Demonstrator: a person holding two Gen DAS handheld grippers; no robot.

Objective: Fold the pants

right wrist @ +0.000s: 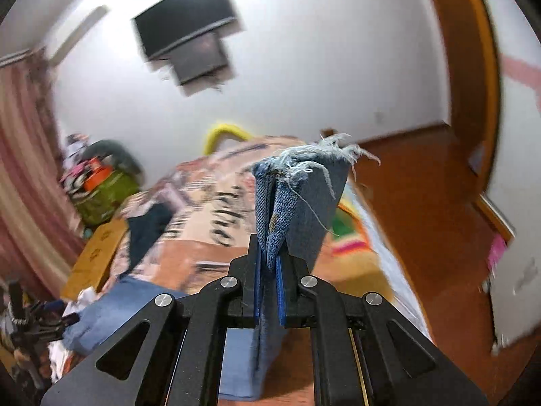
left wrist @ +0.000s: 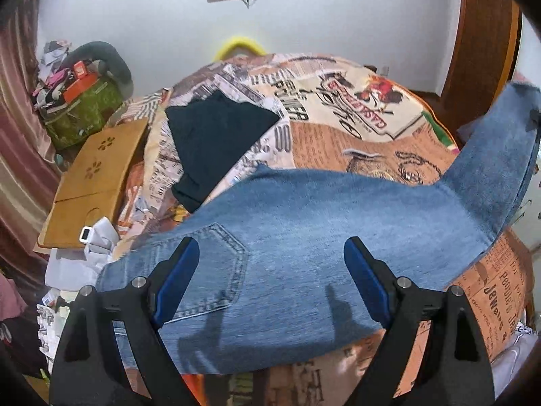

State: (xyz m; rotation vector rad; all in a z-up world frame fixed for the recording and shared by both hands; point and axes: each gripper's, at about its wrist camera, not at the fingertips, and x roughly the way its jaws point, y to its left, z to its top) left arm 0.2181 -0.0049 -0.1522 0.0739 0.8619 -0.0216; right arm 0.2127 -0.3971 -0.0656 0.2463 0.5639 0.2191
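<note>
White walls close in the room around a bed covered with a newspaper-print spread in orange and cream, and a dark flat screen hangs on the wall ahead of you. Across that spread lie your blue denim pants, back pocket facing up, the waist end toward your left side and the legs running off to the right, where they lift off the bed. Your left gripper hovers over the seat of the pants with its blue-padded fingers spread wide, nothing between them. Your right gripper is clamped tight on the frayed hem end of the legs, the layers bunched upright between the pads, loose white threads sticking out on top. Farther back on the spread, apart from the jeans, sits a folded dark garment. Beside the bed on the left lies a brown cardboard sheet, with a green bag stuffed with clutter behind it.
</note>
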